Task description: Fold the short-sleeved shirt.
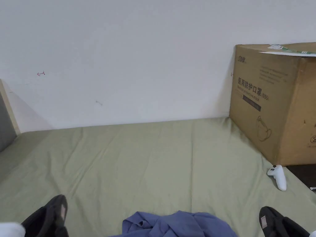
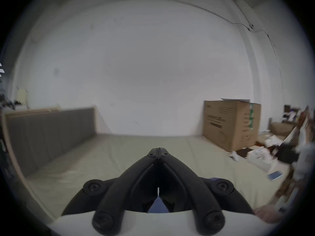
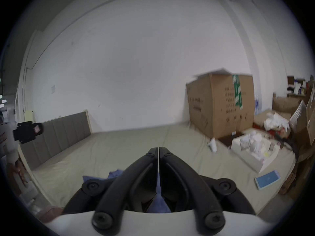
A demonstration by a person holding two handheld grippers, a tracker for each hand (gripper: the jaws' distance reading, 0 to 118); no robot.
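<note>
Nothing is folded yet: the blue shirt [image 1: 179,223] is seen crumpled at 6 o'clock on the bed [image 1: 148,160], while the left tool [image 2: 158,152] and right tool [image 3: 158,150] are held closed, empty.

A: Item one on my feed: crumpled blue woven-cloth shirt [image 1: 179,223], matt. Beneath it, olive-green cloth sheet [image 1: 148,163], matt, creased.

B: I log the large brown corrugated-cardboard box [image 1: 277,105], dull, printed. White moulded-plastic controller [image 1: 278,176], smooth, slight sheen. My left gripper [image 2: 158,152]: black matt plastic jaws.
</note>
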